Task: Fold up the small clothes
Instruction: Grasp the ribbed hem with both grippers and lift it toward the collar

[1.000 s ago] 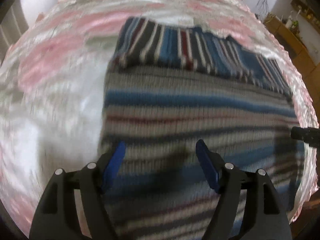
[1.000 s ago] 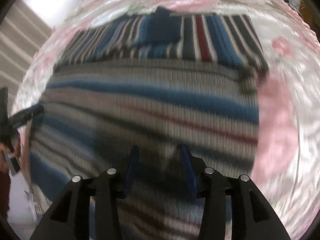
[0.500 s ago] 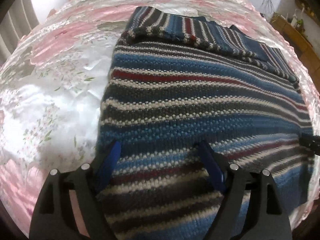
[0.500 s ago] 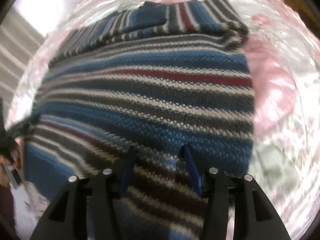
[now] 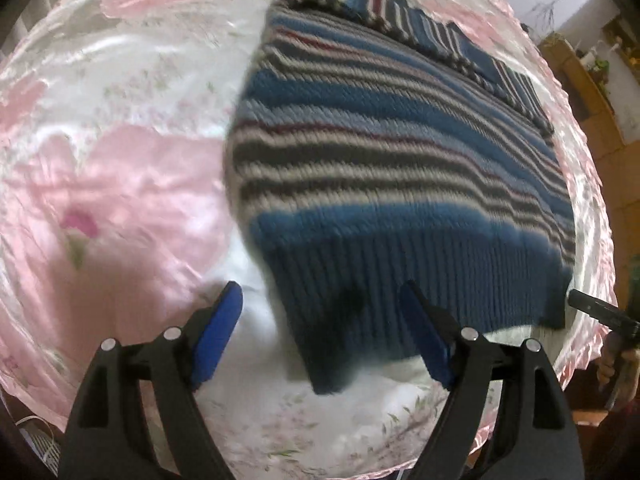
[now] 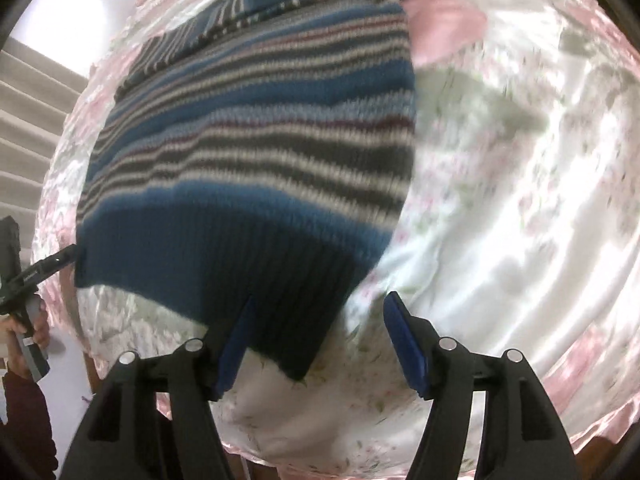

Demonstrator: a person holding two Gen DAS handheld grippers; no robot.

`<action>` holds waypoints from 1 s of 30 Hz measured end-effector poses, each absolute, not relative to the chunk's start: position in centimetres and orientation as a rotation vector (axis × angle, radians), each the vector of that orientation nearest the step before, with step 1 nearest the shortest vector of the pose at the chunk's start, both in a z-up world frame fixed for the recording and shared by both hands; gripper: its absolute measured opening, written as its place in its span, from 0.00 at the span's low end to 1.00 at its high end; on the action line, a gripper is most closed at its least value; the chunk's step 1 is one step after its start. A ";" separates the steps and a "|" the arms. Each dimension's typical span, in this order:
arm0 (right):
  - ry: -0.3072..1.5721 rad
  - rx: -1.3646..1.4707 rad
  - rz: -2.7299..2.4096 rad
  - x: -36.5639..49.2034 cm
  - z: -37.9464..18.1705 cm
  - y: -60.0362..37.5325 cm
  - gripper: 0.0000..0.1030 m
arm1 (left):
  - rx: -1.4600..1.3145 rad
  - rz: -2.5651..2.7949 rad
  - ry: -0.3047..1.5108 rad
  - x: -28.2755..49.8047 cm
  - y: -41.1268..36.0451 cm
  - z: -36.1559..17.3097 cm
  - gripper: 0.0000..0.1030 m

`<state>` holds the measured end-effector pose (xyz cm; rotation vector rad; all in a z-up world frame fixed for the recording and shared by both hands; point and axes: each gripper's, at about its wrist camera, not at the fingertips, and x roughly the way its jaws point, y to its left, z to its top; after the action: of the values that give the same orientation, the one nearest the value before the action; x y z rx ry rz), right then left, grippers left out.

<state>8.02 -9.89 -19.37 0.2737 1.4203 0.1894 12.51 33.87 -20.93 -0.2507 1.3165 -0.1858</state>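
Note:
A knitted sweater [image 5: 400,160] with blue, grey, white and dark red stripes lies flat on a shiny pink floral tablecloth [image 5: 120,184]. Its folded sleeves rest across the far end. My left gripper [image 5: 320,300] is open just above the ribbed blue hem, with the hem's near left corner between its fingers. In the right wrist view the same sweater [image 6: 260,140] fills the left half. My right gripper [image 6: 320,304] is open over the hem's near right corner, and its left finger [image 6: 236,344] overlaps the ribbing. Neither holds fabric.
The tablecloth's [image 6: 520,200] near edge drops off just below both grippers. Wooden furniture [image 5: 580,80] stands beyond the table on the right. The other gripper [image 6: 44,268] and a hand [image 6: 32,320] show at the left edge. A striped curtain [image 6: 24,120] hangs behind.
Both grippers have drawn back from over the sweater's middle to its near hem corners. The right gripper's jaws stand wider apart than before.

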 end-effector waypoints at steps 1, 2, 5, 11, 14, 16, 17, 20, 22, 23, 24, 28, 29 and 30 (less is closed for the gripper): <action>1.427 0.284 0.191 8.0 -19.8 -9.9 0.64 | -0.267 -0.196 1.327 12.4 33.6 -21.4 0.78; 1.429 0.294 0.184 7.9 -20.0 -9.8 0.64 | -0.282 -0.197 1.332 12.4 33.4 -21.8 0.78; 1.425 0.312 0.180 8.1 -20.5 -9.7 0.66 | -0.296 -0.198 1.340 12.7 32.8 -22.5 0.77; 1.422 0.281 0.215 8.4 -20.6 -8.4 0.59 | -0.314 -0.224 1.343 13.2 31.9 -22.2 0.57; 1.421 0.257 0.216 8.2 -20.7 -8.0 0.55 | -0.320 -0.208 1.344 13.2 32.0 -22.4 0.45; 1.414 0.258 0.222 8.2 -20.7 -8.1 0.47 | -0.346 -0.222 1.338 13.0 32.3 -22.4 0.32; 1.410 0.259 0.219 8.2 -20.7 -8.2 0.42 | -0.363 -0.229 1.336 12.9 32.4 -22.4 0.21; 1.390 0.288 0.217 8.2 -20.7 -8.9 0.18 | -0.409 -0.228 1.331 13.1 32.7 -22.8 0.16; 1.377 0.303 0.234 8.0 -20.3 -9.3 0.13 | -0.413 -0.227 1.322 13.1 32.5 -22.6 0.14; 1.370 0.304 0.243 8.0 -20.0 -9.3 0.11 | -0.408 -0.231 1.314 13.0 32.4 -22.3 0.13; 1.362 0.314 0.256 7.9 -19.6 -9.5 0.10 | -0.410 -0.235 1.301 13.0 32.3 -21.9 0.13; 1.323 0.416 0.321 8.1 -18.2 -10.6 0.09 | -0.434 -0.269 1.249 13.0 32.4 -19.8 0.12; 1.312 0.436 0.334 8.3 -17.7 -10.7 0.09 | -0.434 -0.278 1.236 13.1 32.4 -19.3 0.12; 1.296 0.462 0.350 8.6 -17.2 -10.8 0.09 | -0.440 -0.294 1.222 13.4 32.3 -18.6 0.12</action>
<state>8.63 -10.77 -17.15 0.4623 1.2963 0.3497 13.38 32.33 -18.59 -0.4404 1.2217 -0.2937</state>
